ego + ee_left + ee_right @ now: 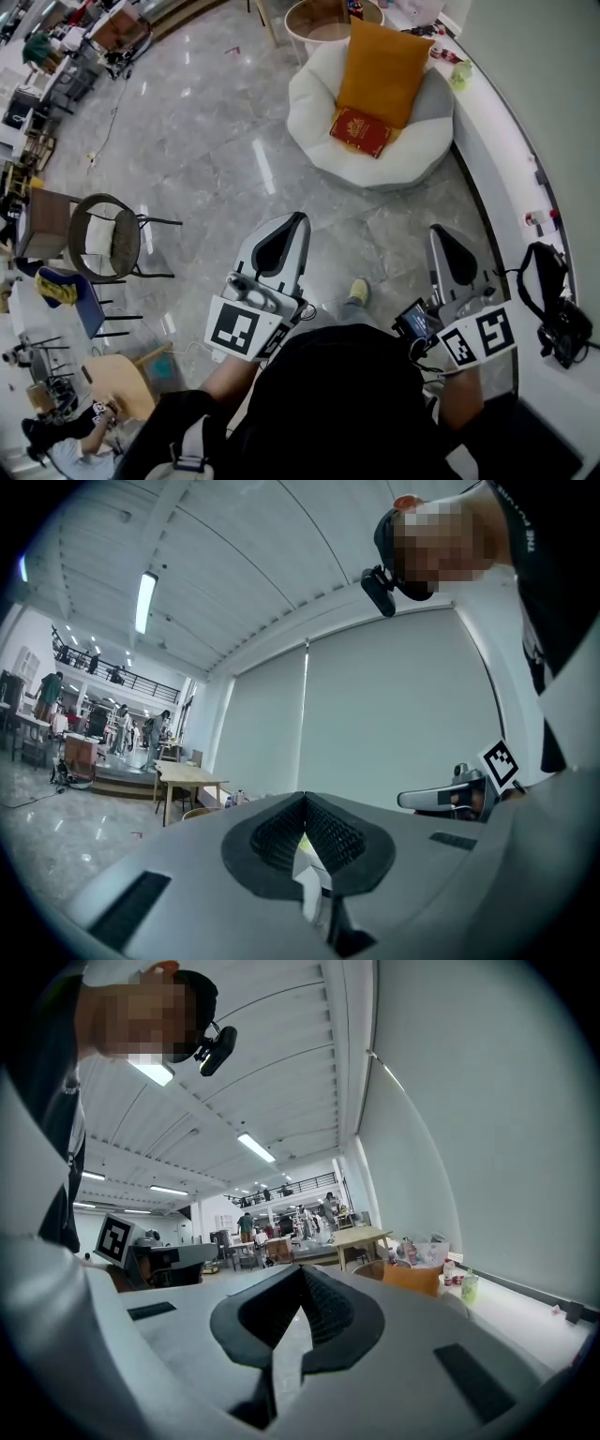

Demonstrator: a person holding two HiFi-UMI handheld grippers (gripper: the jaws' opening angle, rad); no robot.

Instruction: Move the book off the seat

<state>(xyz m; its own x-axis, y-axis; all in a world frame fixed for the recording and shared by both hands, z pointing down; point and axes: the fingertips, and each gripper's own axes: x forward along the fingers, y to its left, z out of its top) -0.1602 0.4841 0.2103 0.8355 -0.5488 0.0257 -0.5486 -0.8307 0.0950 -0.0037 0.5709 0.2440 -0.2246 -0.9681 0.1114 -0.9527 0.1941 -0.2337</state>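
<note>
Seat [375,141]: white round chair ahead of you, well apart from both grippers.
Cushion [382,70]: orange, propped against its back.
Book [360,130]: red, flat on the seat, touching the cushion.
Left gripper [283,234]: your jaws are closed, empty.
Right gripper [450,248]: closed, empty.

One book [360,130], one cushion [382,67], one seat [314,112]

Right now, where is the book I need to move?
In the head view it is right of centre near the top: the red book lies on the white round seat, at the foot of the orange cushion propped behind it.
</note>
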